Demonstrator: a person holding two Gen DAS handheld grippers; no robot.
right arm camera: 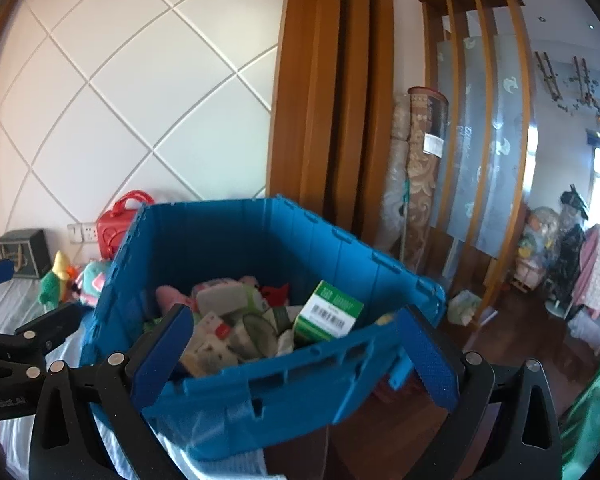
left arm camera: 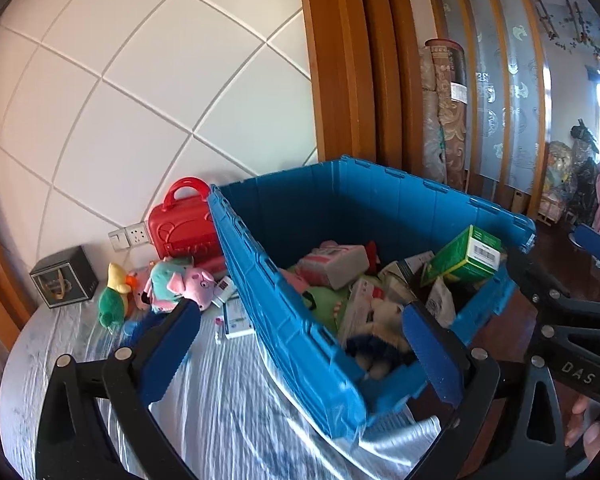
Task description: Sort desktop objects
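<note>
Blue crate (left arm camera: 300, 280): sitting at the table's right edge, one corner overhanging, its walls standing between and beyond the spread fingers of both tongs in each wrist view

Crate contents: green box (left arm camera: 466, 258) with a barcode lying tilted on top near the right wall; a pink-and-grey packet (left arm camera: 334, 264) resting toward the back; a white-and-dark plush (left arm camera: 380, 332) lying at the near corner; other packets and soft toys piling beneath, too jumbled to tell apart

Left gripper (left arm camera: 300, 356): hanging wide apart, gripping nothing, the crate's near corner showing between its blue pads, the left pad over the table and the right pad over the crate's interior

Right gripper (right arm camera: 296, 360): also spread wide and carrying nothing, the crate's near wall lying between its pads

Table (left arm camera: 228, 400): covered by a pale striped cloth, bearing a pink pig plush (left arm camera: 192, 282), a green-and-yellow plush (left arm camera: 114, 300), small boxes (left arm camera: 236, 316) just beside the crate's left wall, a red toy case (left arm camera: 184, 232) standing against the wall, and a dark cube box (left arm camera: 64, 278) sitting well to the left
</note>
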